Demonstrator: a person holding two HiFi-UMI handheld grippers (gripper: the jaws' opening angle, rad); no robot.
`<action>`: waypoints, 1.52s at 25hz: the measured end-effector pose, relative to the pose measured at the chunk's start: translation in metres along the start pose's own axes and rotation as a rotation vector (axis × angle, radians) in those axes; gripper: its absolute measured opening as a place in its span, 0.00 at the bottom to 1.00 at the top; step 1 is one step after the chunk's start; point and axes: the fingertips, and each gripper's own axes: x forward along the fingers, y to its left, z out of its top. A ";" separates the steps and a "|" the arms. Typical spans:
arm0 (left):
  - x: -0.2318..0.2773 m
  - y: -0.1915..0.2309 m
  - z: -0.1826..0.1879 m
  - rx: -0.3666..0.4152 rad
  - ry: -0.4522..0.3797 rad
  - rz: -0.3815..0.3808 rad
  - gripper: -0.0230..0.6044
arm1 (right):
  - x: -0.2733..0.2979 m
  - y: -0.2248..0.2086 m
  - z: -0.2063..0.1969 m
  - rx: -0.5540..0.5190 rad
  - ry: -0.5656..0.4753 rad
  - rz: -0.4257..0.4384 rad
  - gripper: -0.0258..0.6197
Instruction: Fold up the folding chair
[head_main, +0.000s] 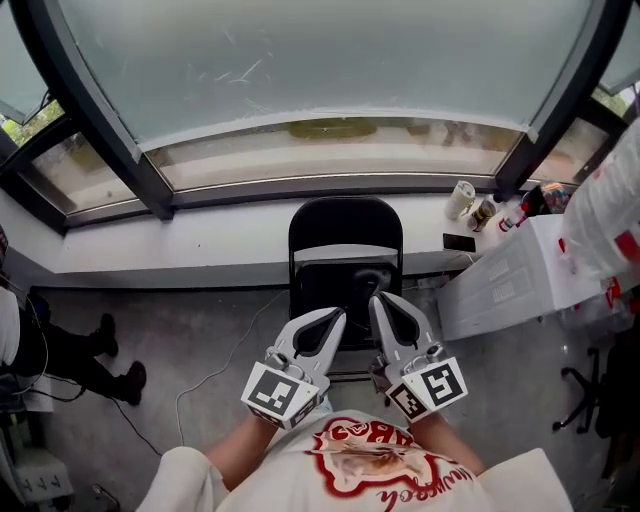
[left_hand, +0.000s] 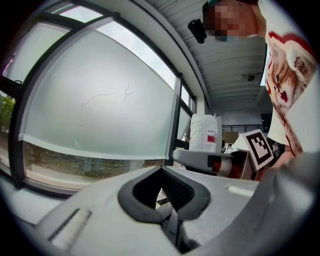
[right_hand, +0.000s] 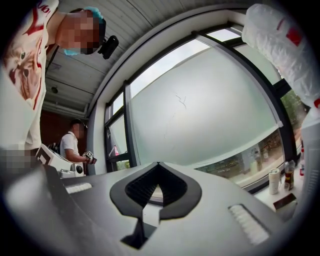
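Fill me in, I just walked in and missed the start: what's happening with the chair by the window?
A person holds a claw in each hand over a black metal folding chair, which stands open against the white window ledge. The left claw and right claw are both shut with nothing between them, side by side above the seat. The chair is not yet folded.

On your window sill (head_main: 200, 250), near its right end, you have a white cup (head_main: 460, 198) and a black phone (head_main: 459, 242). A white box (head_main: 510, 275) stands against that end, and black boots (head_main: 115, 355) are below the left end.
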 end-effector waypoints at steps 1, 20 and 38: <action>-0.005 -0.014 -0.003 -0.017 0.000 0.020 0.04 | -0.015 0.001 0.002 0.003 -0.001 0.008 0.06; -0.113 -0.210 -0.027 0.004 -0.019 0.167 0.04 | -0.213 0.097 0.008 -0.087 0.029 0.235 0.06; -0.274 -0.301 -0.076 0.027 0.007 0.082 0.04 | -0.354 0.230 -0.061 -0.099 0.101 0.081 0.06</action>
